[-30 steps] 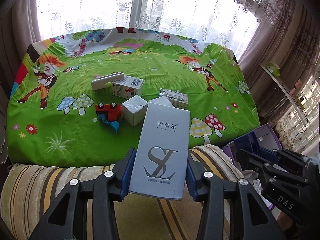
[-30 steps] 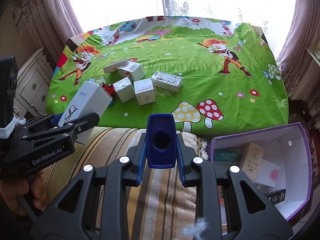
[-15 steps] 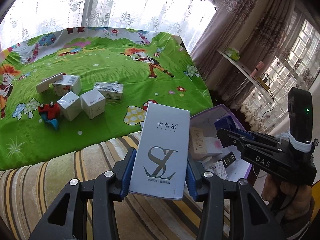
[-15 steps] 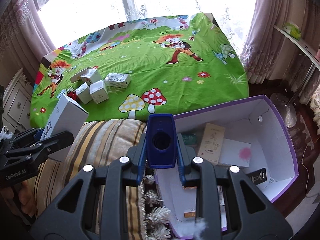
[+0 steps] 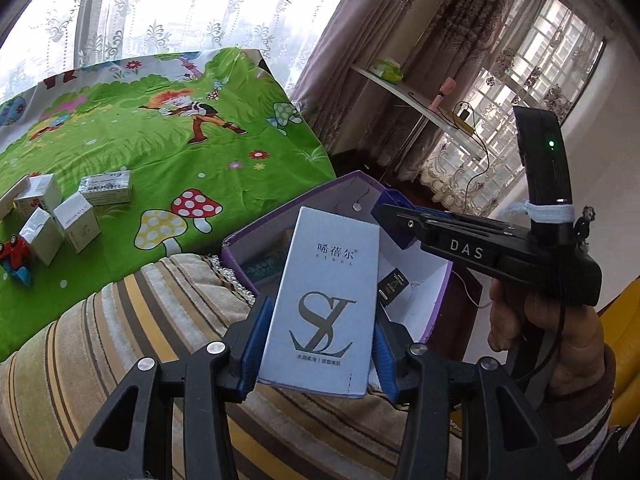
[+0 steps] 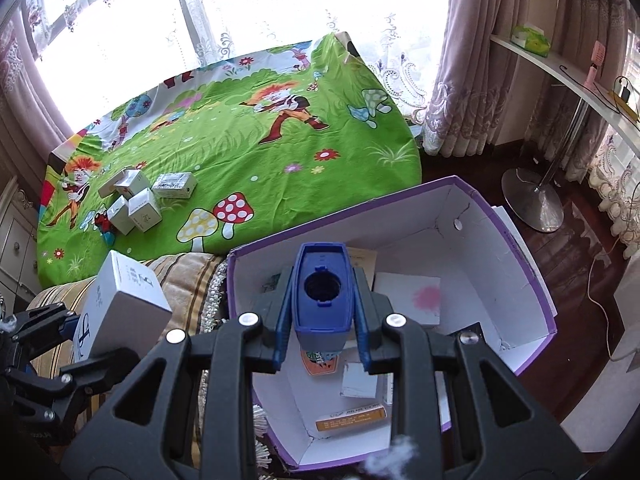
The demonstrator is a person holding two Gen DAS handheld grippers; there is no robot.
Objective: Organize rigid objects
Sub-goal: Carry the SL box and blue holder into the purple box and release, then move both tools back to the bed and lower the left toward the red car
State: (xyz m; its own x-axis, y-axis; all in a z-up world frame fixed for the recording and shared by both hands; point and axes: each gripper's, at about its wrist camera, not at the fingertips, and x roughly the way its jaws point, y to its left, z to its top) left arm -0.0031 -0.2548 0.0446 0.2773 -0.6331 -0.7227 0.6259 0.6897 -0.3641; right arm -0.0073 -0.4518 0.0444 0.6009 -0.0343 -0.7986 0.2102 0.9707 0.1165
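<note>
A tall white box (image 5: pixel 328 300) printed with a large "SL" stands between the blue pads of my left gripper (image 5: pixel 320 314). Its jaws are opening, and a slim gap shows at the right pad. The box hangs over the near-left edge of a purple carton (image 6: pixel 500 240) with white inner walls. My right gripper (image 6: pixel 323 284) is shut on a blue plastic case (image 6: pixel 322 312) with a round hole, held above the carton's inside. In the right wrist view the white box (image 6: pixel 120 304) shows at the left.
Several small boxes and cards lie in the carton. Small white boxes (image 6: pixel 140 200) and a red toy car (image 6: pixel 102 220) sit on the green cartoon tablecloth (image 6: pixel 260 160). A striped cushion (image 5: pixel 120 340) lies between table and carton. A lamp base (image 6: pixel 532 200) stands on the floor.
Both grippers swung right from the table to the purple carton, carrying the white box and the blue case. The left pads now stand slightly wider apart around the box.
</note>
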